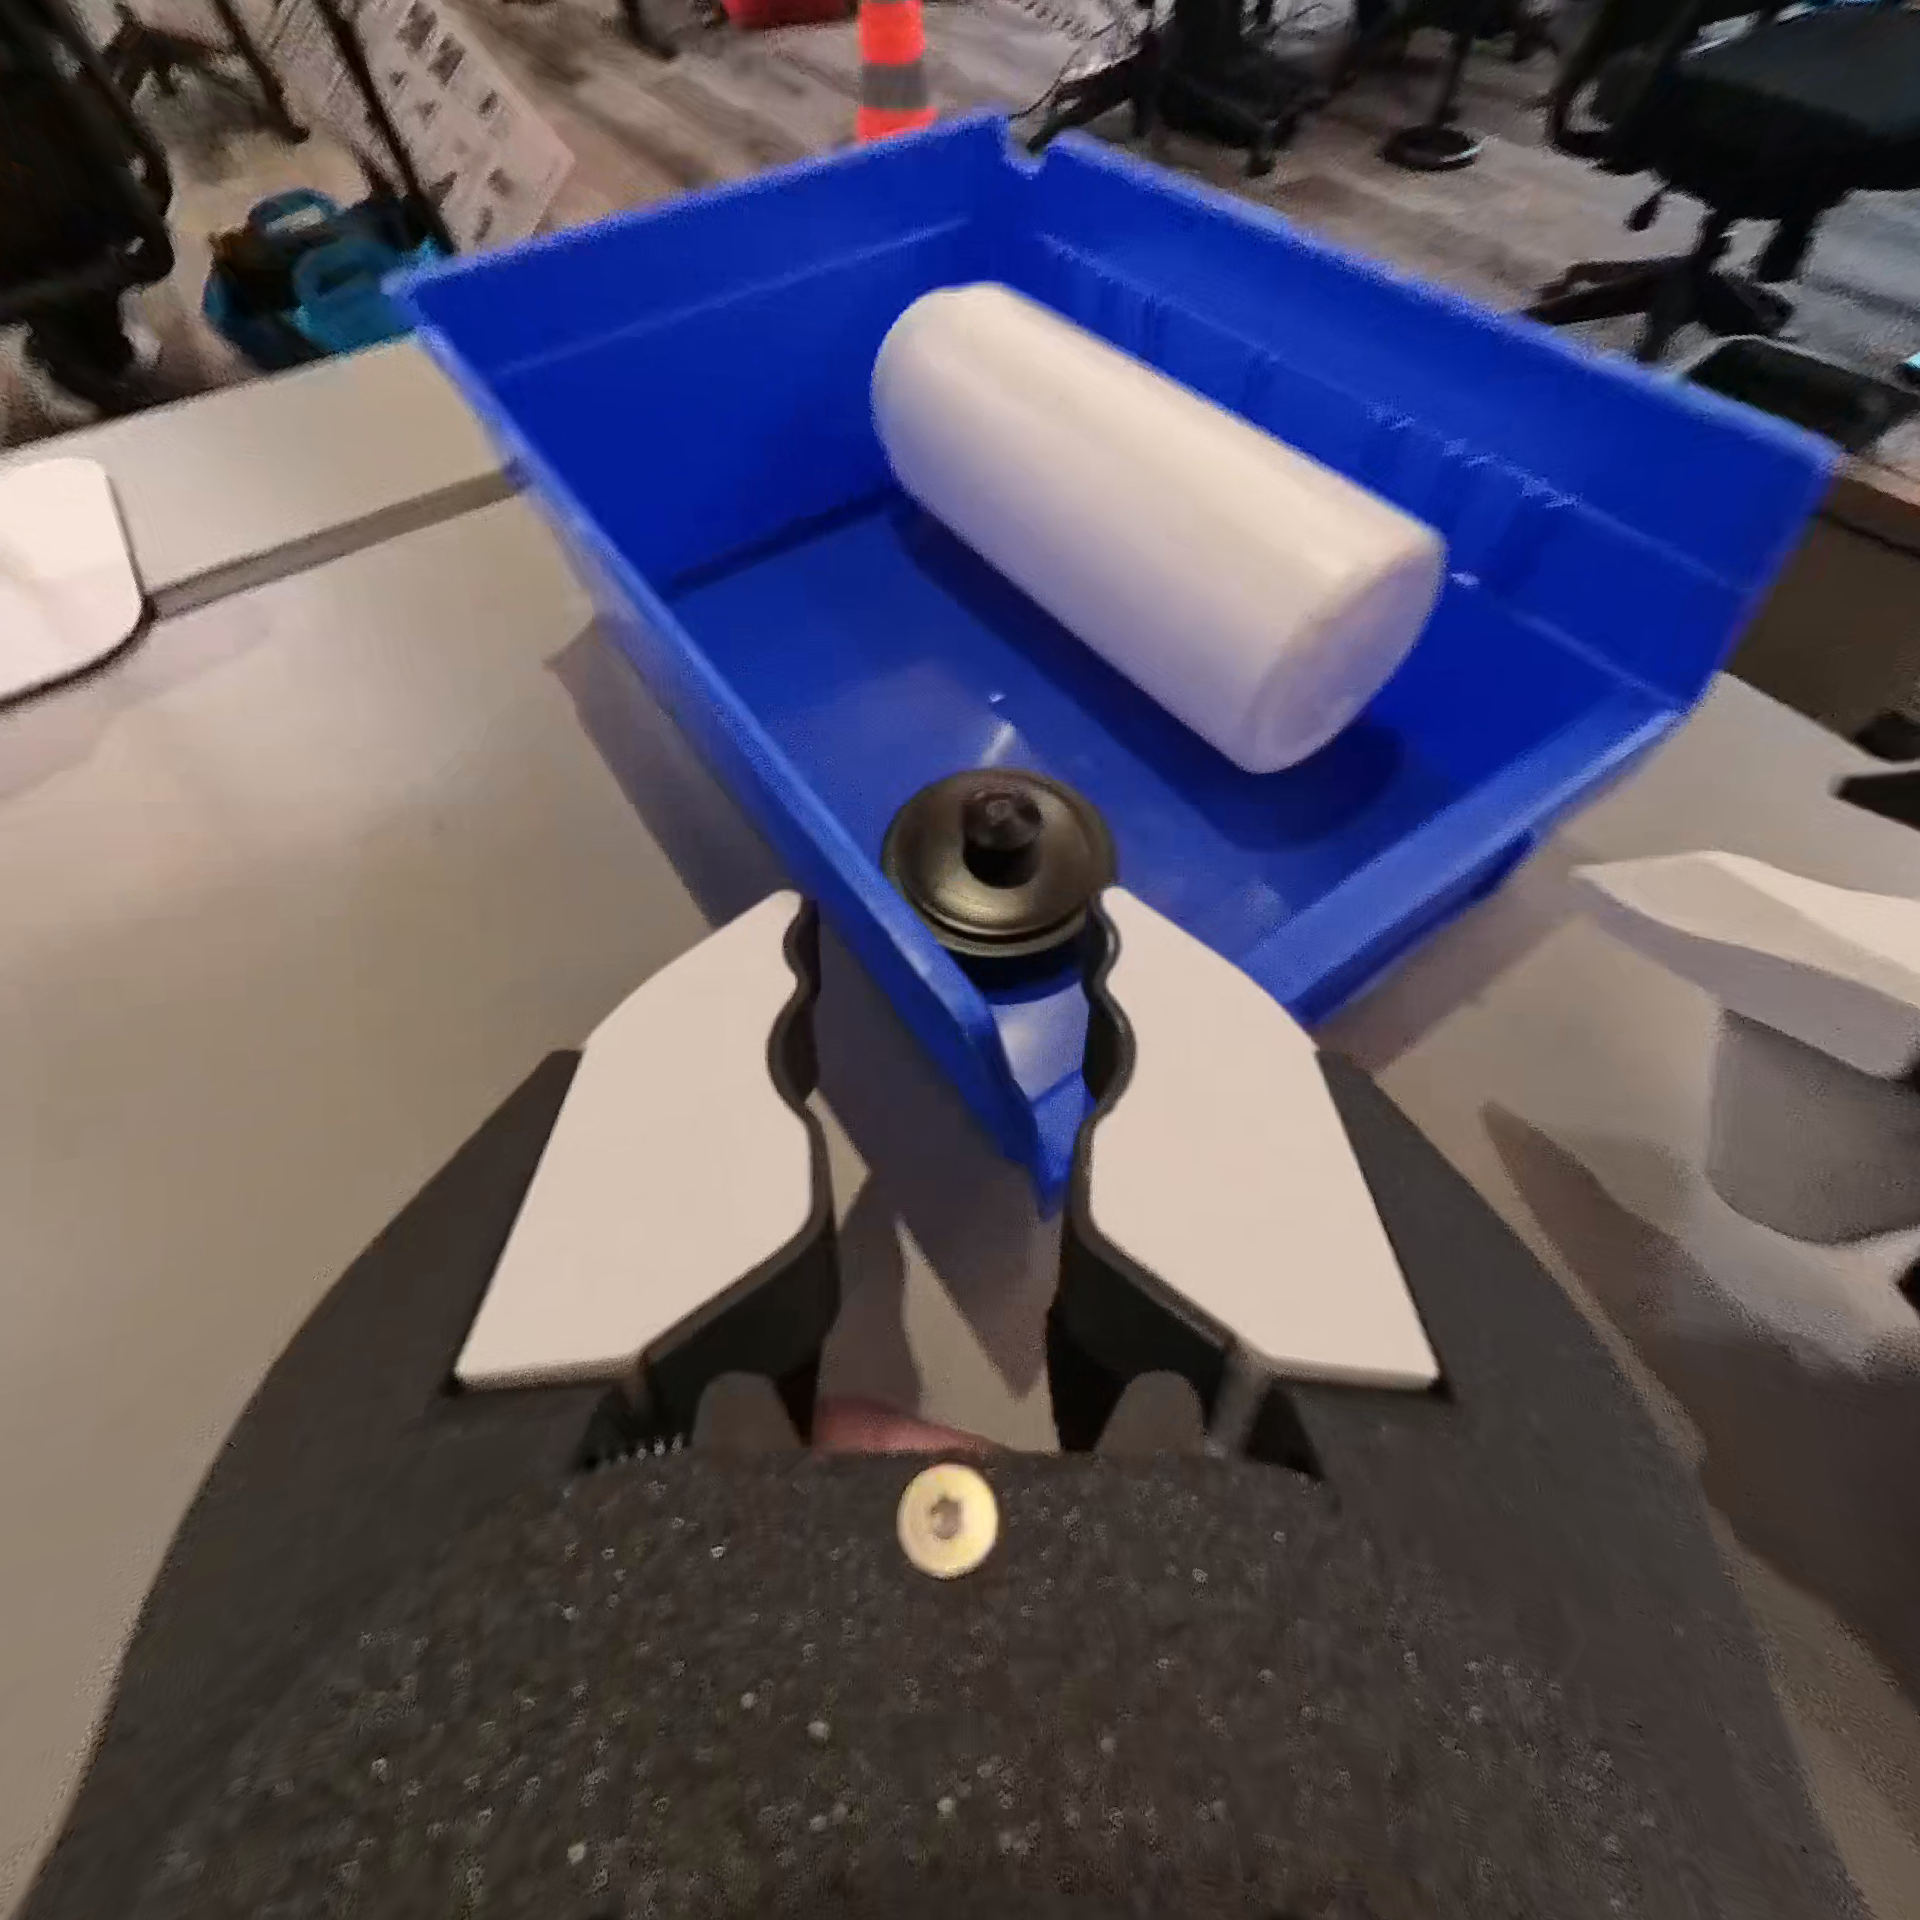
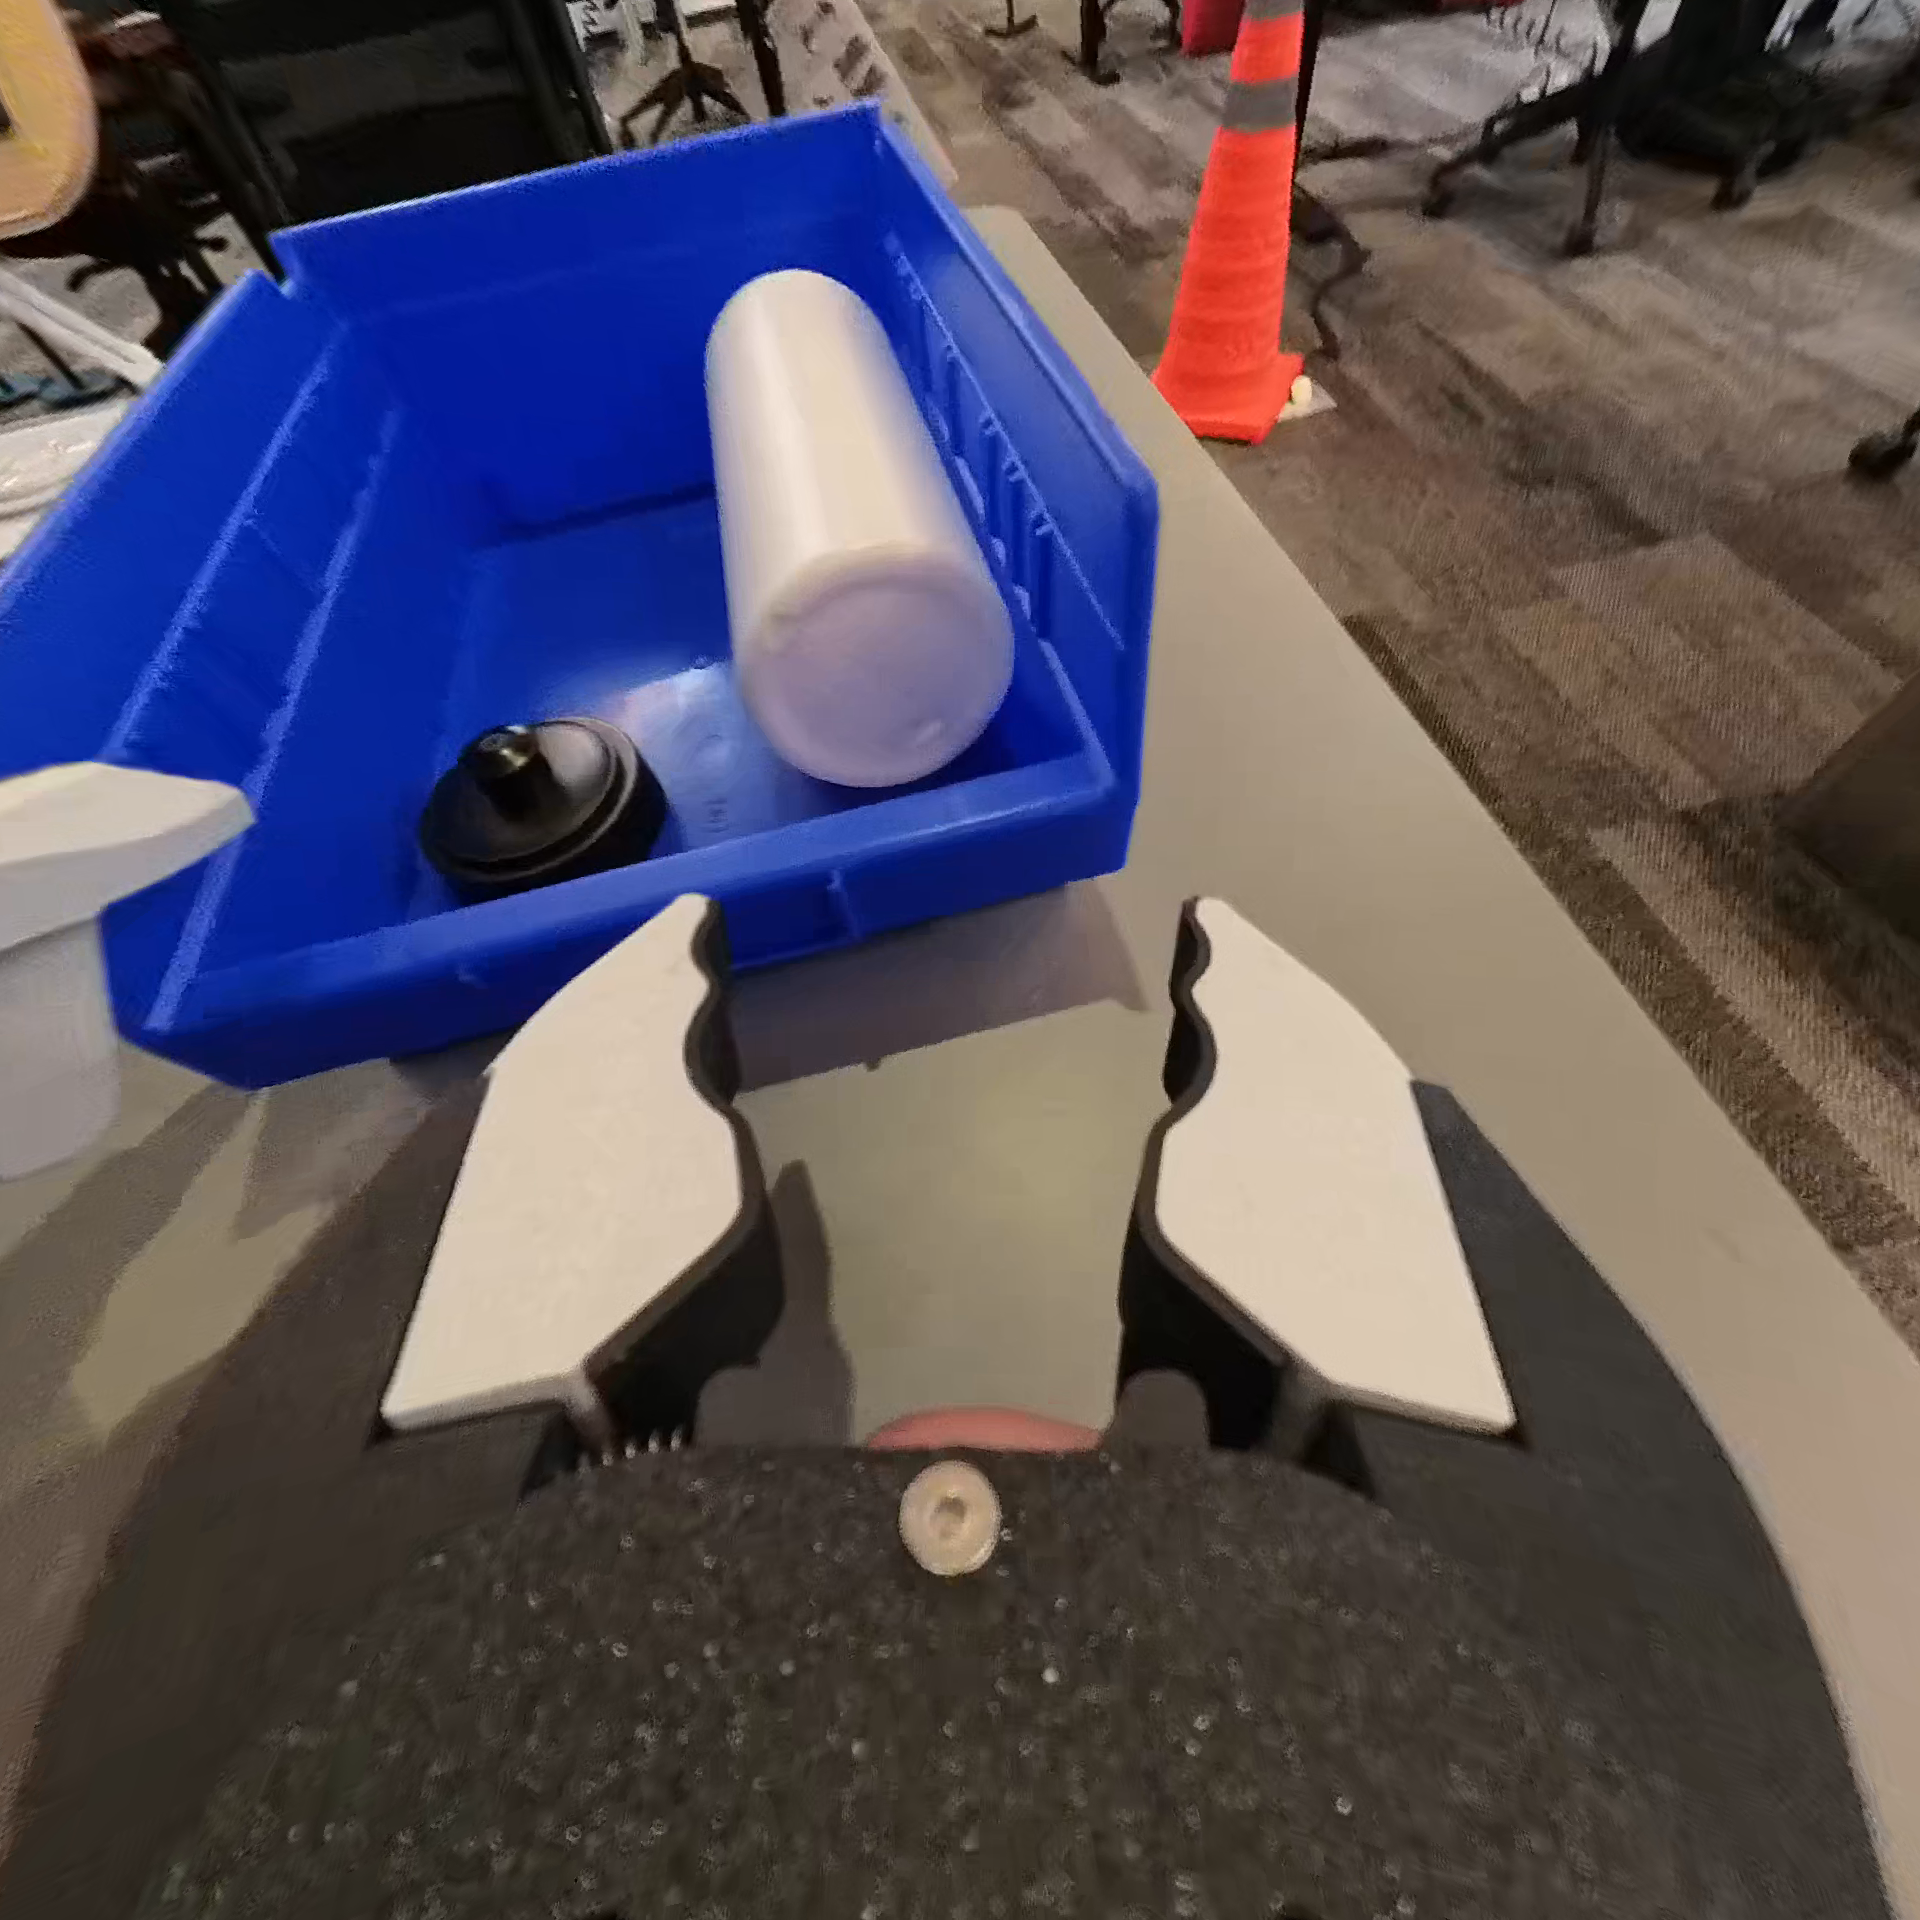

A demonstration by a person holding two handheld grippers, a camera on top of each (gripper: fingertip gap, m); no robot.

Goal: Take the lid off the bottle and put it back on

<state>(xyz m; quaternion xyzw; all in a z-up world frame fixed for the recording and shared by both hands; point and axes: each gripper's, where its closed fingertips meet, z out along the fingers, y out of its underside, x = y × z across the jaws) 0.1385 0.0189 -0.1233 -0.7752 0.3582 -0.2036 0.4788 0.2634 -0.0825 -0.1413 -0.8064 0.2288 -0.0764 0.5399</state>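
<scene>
Hand-held gripper (image 2: 945, 914) apart; round ribbed lid (image 2: 540, 805)

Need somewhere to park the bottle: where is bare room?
Free: bin floor between lid and far wall, left of the bottle; bare table right of the bin. Crowded: near-left corner, with lid and left gripper.

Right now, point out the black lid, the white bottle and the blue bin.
black lid (image 2: 540, 800): right wrist view, on its domed top, inside the bin.
white bottle (image 2: 831, 499): right wrist view, on its side wall; it lies on its side.
blue bin (image 2: 644, 925): right wrist view, on the near wall.
</scene>
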